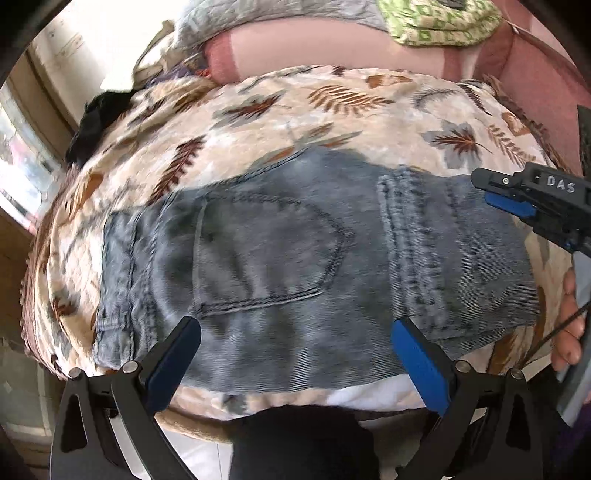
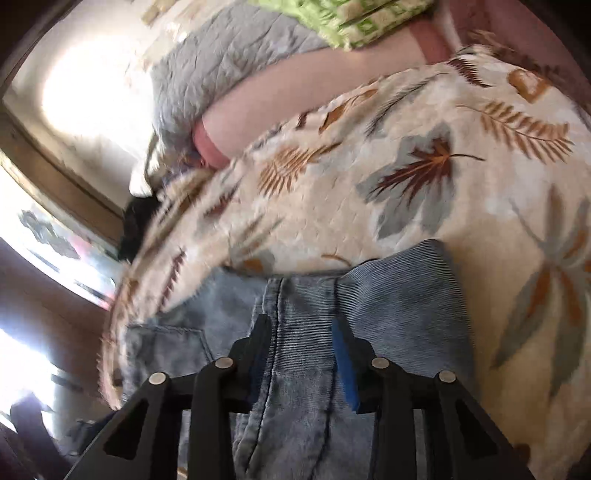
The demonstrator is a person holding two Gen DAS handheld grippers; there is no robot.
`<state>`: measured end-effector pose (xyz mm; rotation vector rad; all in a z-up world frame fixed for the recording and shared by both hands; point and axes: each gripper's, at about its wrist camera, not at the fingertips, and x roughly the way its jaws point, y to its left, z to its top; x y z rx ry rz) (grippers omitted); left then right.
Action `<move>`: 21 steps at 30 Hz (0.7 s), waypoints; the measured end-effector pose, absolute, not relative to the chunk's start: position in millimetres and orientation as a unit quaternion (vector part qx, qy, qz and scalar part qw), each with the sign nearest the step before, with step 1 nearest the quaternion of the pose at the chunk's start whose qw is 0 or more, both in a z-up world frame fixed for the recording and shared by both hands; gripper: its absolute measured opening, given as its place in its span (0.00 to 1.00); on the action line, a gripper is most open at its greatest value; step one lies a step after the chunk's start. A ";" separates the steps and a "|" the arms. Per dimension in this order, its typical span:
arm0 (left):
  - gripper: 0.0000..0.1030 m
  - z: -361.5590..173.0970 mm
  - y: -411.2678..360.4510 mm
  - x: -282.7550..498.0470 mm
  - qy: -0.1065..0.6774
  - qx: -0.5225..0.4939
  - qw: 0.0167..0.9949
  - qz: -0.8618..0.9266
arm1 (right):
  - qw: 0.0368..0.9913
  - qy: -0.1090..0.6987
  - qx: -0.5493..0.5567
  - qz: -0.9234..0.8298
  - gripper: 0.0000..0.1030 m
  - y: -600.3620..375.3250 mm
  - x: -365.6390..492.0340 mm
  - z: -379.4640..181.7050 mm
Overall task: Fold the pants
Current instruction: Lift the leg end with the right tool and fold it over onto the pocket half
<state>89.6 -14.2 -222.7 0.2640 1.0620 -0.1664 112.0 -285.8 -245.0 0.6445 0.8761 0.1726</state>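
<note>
Grey-blue jeans [image 1: 280, 254] lie folded into a compact rectangle on a leaf-patterned blanket [image 1: 332, 107], back pocket up. My left gripper [image 1: 295, 325] hovers over the near edge of the jeans, jaws wide open with nothing between them. At the jeans' right end my right gripper [image 1: 487, 188] reaches in from the right, and a hand [image 1: 569, 325] shows below it. In the right wrist view the right gripper [image 2: 301, 325] stands partly open just above the folded jeans [image 2: 399, 295]. A seam runs through the gap between its fingers, and the pads do not press on the cloth.
Behind the blanket lie a pink bolster [image 1: 314, 48], a grey quilt [image 1: 258, 18] and a green patterned cloth [image 1: 436, 22]. A black garment [image 1: 92, 122] lies at the blanket's far left edge by a bright window [image 1: 22, 162]. The blanket's front edge [image 1: 295, 402] hangs just below the jeans.
</note>
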 end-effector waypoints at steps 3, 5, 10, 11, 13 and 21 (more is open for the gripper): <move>1.00 -219.3 -38.7 89.5 0.494 0.143 0.854 -0.079 | 0.841 0.422 0.332 0.068 0.38 -310.3 97.5 -245.9; 1.00 -220.2 -53.2 90.8 0.493 0.150 0.853 -0.076 | 0.838 0.421 0.345 0.050 0.38 -330.9 84.6 -246.7; 1.00 -227.0 -83.3 91.9 0.500 0.162 0.848 -0.074 | 0.826 0.418 0.378 0.015 0.38 -381.1 55.1 -250.8; 1.00 -229.0 -89.9 92.4 0.502 0.168 0.845 -0.071 | 0.825 0.416 0.382 0.010 0.38 -388.4 51.6 -251.6; 0.99 -231.8 -98.7 93.3 0.502 0.177 0.844 -0.066 | 0.823 0.414 0.389 0.001 0.38 -400.6 47.2 -253.3; 0.99 -249.9 -116.9 97.2 0.508 0.209 0.833 -0.060 | 0.817 0.414 0.401 0.010 0.38 -402.8 57.5 -253.0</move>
